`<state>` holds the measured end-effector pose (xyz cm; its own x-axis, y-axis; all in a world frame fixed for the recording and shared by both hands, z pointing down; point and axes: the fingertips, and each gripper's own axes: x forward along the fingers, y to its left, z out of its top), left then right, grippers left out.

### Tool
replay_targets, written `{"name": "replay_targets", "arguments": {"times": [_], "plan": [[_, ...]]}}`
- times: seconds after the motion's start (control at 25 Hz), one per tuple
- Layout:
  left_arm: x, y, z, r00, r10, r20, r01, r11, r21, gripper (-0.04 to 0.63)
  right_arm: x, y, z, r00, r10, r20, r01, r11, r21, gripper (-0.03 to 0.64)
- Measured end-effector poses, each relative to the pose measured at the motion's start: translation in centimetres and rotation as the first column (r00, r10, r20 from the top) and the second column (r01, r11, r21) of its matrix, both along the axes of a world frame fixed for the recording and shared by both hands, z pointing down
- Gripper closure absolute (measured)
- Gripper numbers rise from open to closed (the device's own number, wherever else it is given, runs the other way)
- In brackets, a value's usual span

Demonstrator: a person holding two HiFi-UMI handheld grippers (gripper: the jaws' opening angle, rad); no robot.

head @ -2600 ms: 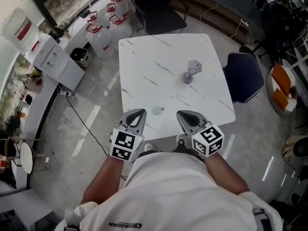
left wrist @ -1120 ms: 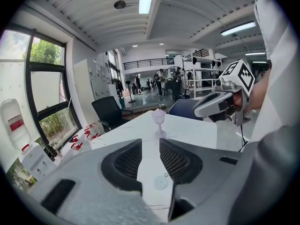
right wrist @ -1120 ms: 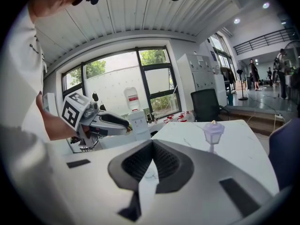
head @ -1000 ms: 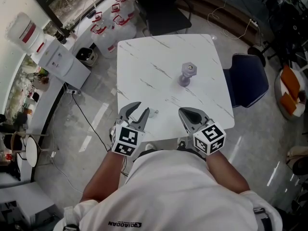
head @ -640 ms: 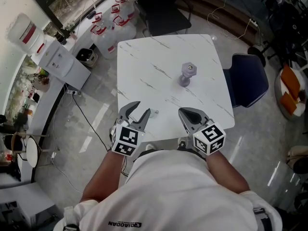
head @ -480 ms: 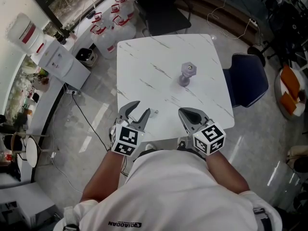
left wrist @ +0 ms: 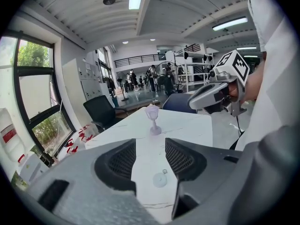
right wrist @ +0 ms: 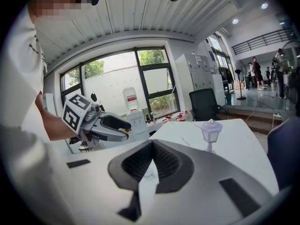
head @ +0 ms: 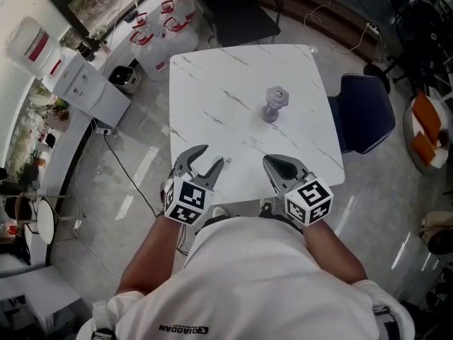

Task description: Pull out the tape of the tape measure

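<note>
Left claw (head: 211, 156) is being spread wide: its jaws have just been opening, and nothing is being gripped between them. It is being aimed down at the tape measure (left wrist: 160, 178), a small pale round case lying flat on the white bench (head: 233, 76) near the front edge, just ahead of the jaw tips and apparently untouched. Right claw (head: 277, 164) is being held alongside with its jaws together and empty. No tape is being drawn out yet; the widening is being read as preparation for closing on the case. A lamp-shaped ornament (head: 272, 105) is standing well behind.
</note>
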<state>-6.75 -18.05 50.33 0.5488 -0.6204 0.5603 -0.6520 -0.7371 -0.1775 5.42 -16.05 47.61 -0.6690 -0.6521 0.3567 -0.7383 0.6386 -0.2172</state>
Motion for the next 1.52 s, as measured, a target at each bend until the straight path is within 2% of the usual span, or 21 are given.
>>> {"name": "replay_targets", "arguments": {"times": [0.16,0.4,0.64,0.96,1.52], "plan": [[0.1,-0.2,1.6,0.999,0.024,0.035,-0.023,0.999,-0.025,0.393,0.3,0.0,0.5,1.0,0.001,-0.007,-0.001,1.0,-0.014,0.612],[0.2,-0.2,5.9,0.989,0.096,0.112,-0.083,0.989,-0.12,0.39,0.4,-0.2,1.3,1.0,-0.006,-0.024,0.005,0.999,-0.04,0.612],[0.3,0.0,11.4,0.966,0.177,0.189,-0.131,0.963,-0.236,0.377,0.7,-0.6,2.5,0.999,-0.01,-0.036,0.008,0.997,-0.073,0.612],[-0.1,0.2,18.1,0.93,0.255,0.264,-0.147,0.919,-0.367,0.37,1.1,-0.8,4.8,0.999,-0.011,-0.038,0.006,0.991,-0.137,0.612],[0.0,0.0,22.7,0.911,0.3,0.283,-0.142,0.872,-0.47,0.353,1.2,-0.6,7.5,1.0,-0.011,-0.021,0.006,0.978,-0.208,0.612]]}}
